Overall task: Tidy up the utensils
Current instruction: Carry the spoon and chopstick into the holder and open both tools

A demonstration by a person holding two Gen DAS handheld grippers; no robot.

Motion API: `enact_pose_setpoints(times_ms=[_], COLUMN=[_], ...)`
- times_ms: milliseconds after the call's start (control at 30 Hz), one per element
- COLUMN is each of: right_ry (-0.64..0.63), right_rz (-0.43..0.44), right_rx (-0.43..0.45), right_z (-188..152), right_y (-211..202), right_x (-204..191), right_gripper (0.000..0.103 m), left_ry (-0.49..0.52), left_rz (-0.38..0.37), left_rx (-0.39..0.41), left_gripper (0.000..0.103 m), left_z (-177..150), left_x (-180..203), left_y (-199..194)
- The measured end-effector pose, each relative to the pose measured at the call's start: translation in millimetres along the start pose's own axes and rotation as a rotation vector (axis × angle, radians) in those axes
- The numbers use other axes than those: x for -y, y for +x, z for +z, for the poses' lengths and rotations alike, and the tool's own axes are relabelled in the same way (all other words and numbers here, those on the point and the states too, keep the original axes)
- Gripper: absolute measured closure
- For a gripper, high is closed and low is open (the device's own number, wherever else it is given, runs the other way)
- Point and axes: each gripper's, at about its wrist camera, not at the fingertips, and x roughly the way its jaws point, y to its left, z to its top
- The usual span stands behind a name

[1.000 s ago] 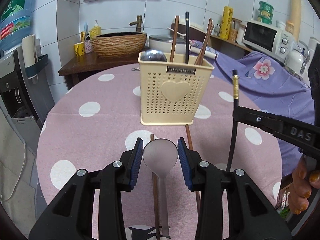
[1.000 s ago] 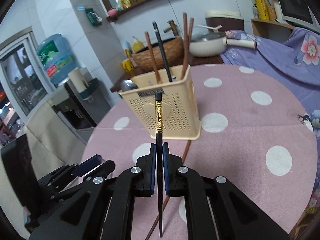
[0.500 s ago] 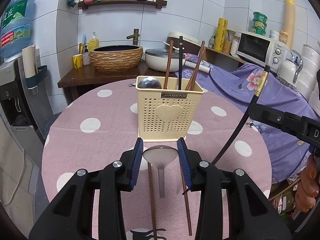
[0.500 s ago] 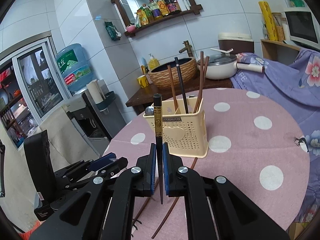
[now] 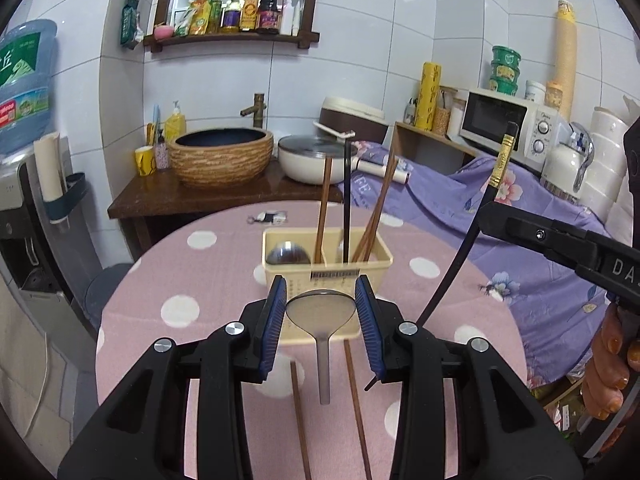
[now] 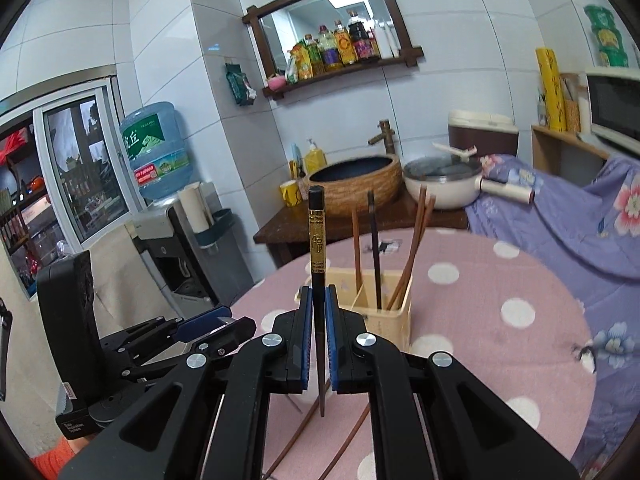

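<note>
Lifting since earlier: left gripper (image 5: 321, 322) carries spoon (image 5: 321, 312), right gripper (image 6: 319, 332) chopstick (image 6: 317, 248).

i'm looking at a small home kitchen. white tiled walls, a wooden shelf (image 5: 232, 38) of sauce and oil bottles (image 6: 340, 46) under a mirror, a basin (image 5: 221, 156) with a brass tap (image 5: 256, 109) on a dark counter. microwave (image 5: 508, 120), rice cooker (image 5: 352, 118) and a lidded pan (image 5: 310, 158) along the right side. water dispenser with a blue jug (image 6: 158, 150) on the left. round table (image 5: 208, 276) with a pink polka-dot cloth in the middle.
</note>
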Motion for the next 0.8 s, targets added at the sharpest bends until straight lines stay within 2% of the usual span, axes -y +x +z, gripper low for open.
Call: enact_pose_setpoints(times_ms=[100, 200, 333, 433, 567, 800], right_ry=[-0.027, -0.023, -0.013, -0.012, 0.004, -0.001], right_rz=[-0.030, -0.040, -0.089, -0.126, -0.154, -0.182], right_rx=[0.054, 0.084, 0.122, 0.138, 0.118, 0.057], right_z=[30.5, 57.0, 81.0, 88.3, 80.2, 40.1], right_y=[-0.4, 4.2, 15.9, 28.7, 47.9, 83.9], right_x=[-1.6, 2.0, 9.3, 16.0, 25.3, 37.9], right_gripper=[0.096, 0.096, 0.096, 0.096, 0.096, 0.096], left_ry=[0.009, 0.023, 0.000, -0.011, -0.029, -0.065], left_rz=[-0.002, 0.028, 0.043, 0.060, 0.092, 0.108], left_rx=[0.040, 0.096, 0.127, 0.147, 0.133, 0.052], left_gripper=[0.067, 0.067, 0.067, 0.067, 0.067, 0.067], left_z=[36.7, 72.5, 113.9, 131.6, 132.2, 93.0], left_x=[-0.2, -0.9, -6.2, -10.8, -17.3, -25.0], left_y=[-0.2, 2.0, 13.2, 28.2, 62.2, 110.0])
